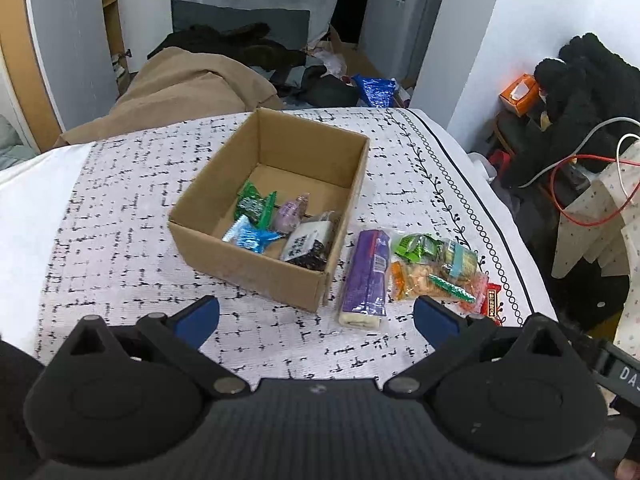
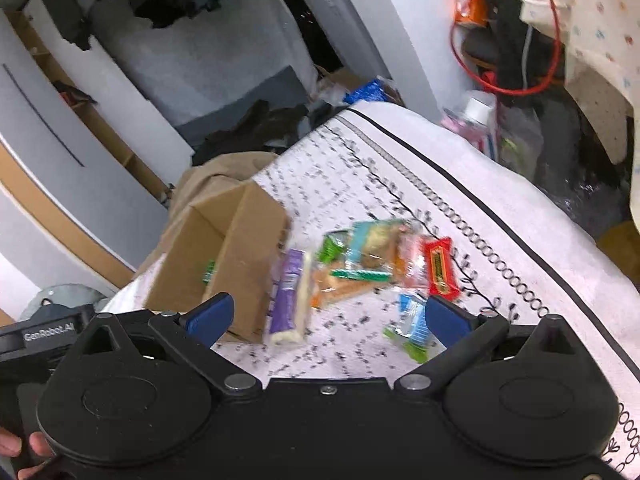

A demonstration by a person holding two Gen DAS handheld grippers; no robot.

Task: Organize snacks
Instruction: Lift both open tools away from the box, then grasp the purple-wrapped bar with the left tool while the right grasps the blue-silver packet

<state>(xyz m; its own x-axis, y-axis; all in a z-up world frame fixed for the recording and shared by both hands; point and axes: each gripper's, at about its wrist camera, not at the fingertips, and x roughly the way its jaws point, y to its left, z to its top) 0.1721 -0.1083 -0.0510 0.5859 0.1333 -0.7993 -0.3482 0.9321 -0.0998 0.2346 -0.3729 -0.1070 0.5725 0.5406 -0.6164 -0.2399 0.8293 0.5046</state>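
- Both tongs, left tongs (image 1: 316,316) and right tongs (image 2: 328,316), hang released and empty above the patterned surface (image 1: 120,216).
- The box (image 1: 256,256) already holds several packets; more snacks lie in a pile (image 1: 436,268) just beside its right wall, the purple bar (image 1: 366,276) nearest.
- The right view is blurred, so small wrappers are hard to read there.
- Best next: take one packet, likely the purple bar, across its narrow width, lift clear of the wall, then drop it into the box's bare far half.
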